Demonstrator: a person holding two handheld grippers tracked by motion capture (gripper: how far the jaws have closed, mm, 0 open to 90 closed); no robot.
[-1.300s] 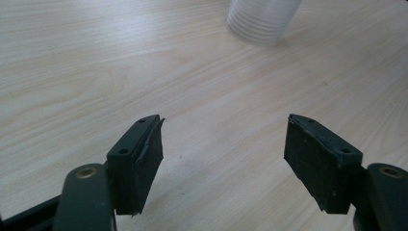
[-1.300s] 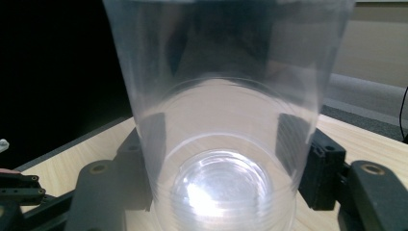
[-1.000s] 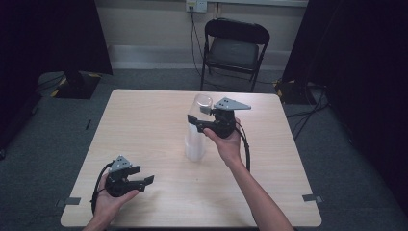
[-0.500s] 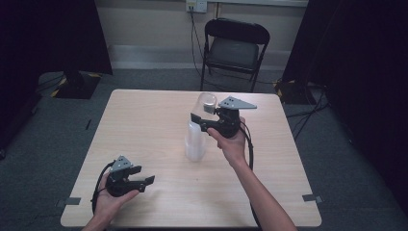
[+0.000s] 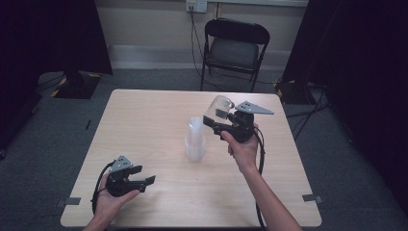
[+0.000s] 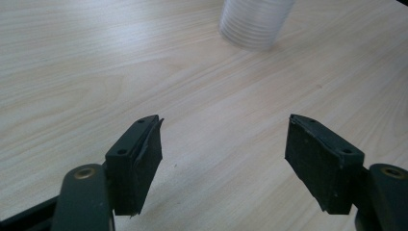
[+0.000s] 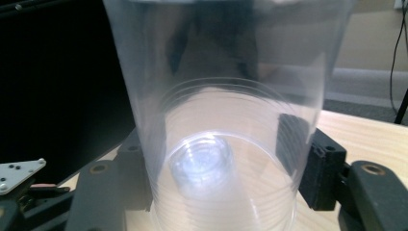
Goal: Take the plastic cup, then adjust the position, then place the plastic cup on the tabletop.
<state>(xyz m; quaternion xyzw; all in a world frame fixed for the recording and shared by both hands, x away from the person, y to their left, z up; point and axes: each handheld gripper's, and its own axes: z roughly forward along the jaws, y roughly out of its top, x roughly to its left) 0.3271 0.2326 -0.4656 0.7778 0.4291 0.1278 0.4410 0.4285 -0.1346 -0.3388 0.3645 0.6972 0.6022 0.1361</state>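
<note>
Clear plastic cup (image 5: 219,107): clamped in right hand-held gripper (image 5: 215,122), lifted off cup stack (image 5: 195,139) on bench (image 5: 144,120), apparently for separating; left hand-held gripper (image 5: 146,181) open, idle.

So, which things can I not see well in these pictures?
- Stack of cups, left gripper view: its top is cut off by the upper edge, and it is blurred.
- Number of cups in the stack, high view: too small to count.
- Right tool, right gripper view: the clear cup it grips covers and blurs both jaws.
- Cup rim, right gripper view: cut off by the upper edge.
</note>
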